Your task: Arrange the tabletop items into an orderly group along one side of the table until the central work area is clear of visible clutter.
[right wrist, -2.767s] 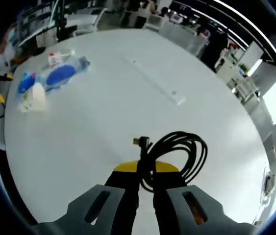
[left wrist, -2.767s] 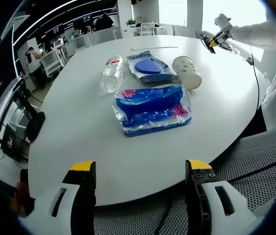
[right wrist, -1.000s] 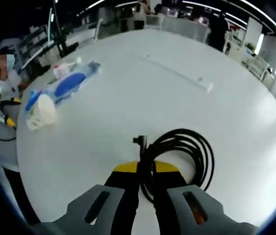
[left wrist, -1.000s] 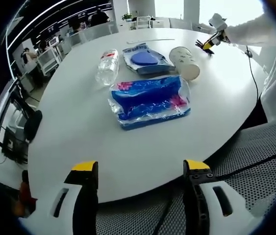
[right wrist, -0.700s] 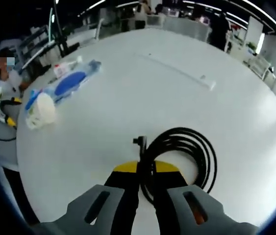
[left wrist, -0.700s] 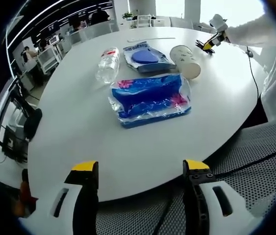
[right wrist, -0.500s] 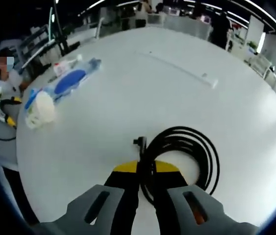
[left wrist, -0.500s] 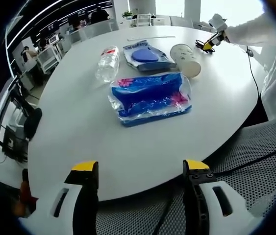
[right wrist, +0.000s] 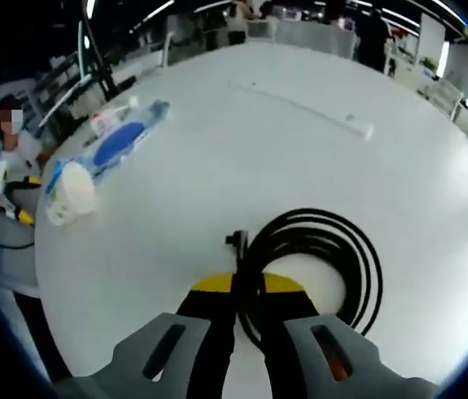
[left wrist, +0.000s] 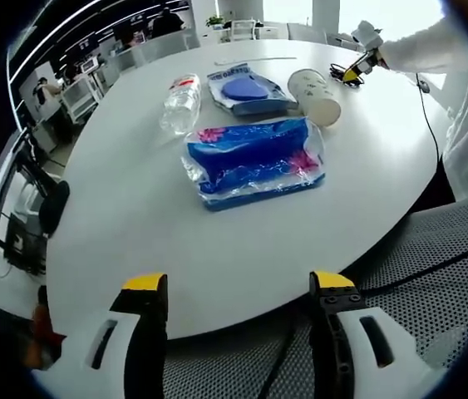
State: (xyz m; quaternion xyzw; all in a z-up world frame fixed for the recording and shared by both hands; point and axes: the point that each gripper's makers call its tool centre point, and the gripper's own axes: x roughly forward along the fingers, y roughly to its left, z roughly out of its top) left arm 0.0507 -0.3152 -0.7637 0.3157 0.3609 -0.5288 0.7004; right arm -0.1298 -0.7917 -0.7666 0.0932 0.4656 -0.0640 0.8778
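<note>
Gripping a coiled black cable (right wrist: 317, 266), right gripper (right wrist: 248, 287) clamped, left gripper (left wrist: 238, 287) wide apart, blue packet (left wrist: 254, 160) ahead.

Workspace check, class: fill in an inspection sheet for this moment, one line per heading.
Surface: round white table, bare around the items.
Job's things: blue plastic pack, smaller blue packet, water bottle and paper cup on their sides, grouped close.
Clutter: thin white strip lying apart.
Grippers: left gripper jaws apart, off the table's edge; right gripper jaws closed on the coil.
Cables: black cable coil; thin black cord over the edge.
Surroundings: office desks, chairs, people.
</note>
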